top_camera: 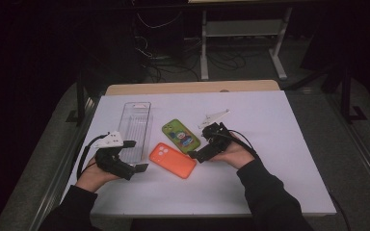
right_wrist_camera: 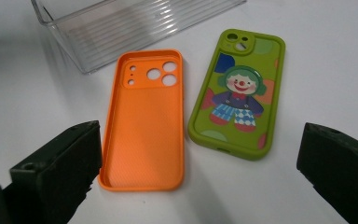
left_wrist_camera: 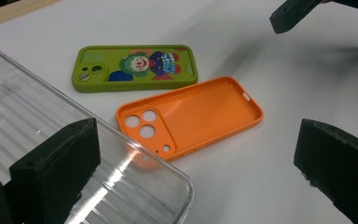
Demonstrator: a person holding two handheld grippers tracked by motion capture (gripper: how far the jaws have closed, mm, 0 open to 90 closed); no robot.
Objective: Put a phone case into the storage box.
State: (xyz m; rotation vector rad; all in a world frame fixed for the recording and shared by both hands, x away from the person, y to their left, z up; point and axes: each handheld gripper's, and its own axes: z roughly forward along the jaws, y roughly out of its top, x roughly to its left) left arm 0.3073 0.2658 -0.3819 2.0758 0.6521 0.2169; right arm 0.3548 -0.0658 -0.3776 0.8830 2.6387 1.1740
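An orange phone case (top_camera: 172, 160) lies hollow side up at the middle of the white table, camera holes toward the clear tray (top_camera: 137, 126). Beside it lies a green case (top_camera: 180, 135) with a clown picture facing up. My left gripper (top_camera: 136, 155) rests open at the tray's near end, left of the orange case (left_wrist_camera: 191, 116), with nothing between its jaws. From the other side my right gripper (top_camera: 203, 144) stands open and empty, pointing at the orange case (right_wrist_camera: 144, 121) and the green case (right_wrist_camera: 240, 93).
The clear ribbed tray (left_wrist_camera: 51, 140) is empty and its near corner lies under my left gripper's left jaw. The white table (top_camera: 270, 159) has bare room to the right and front. A wooden strip (top_camera: 192, 87) runs along its far edge.
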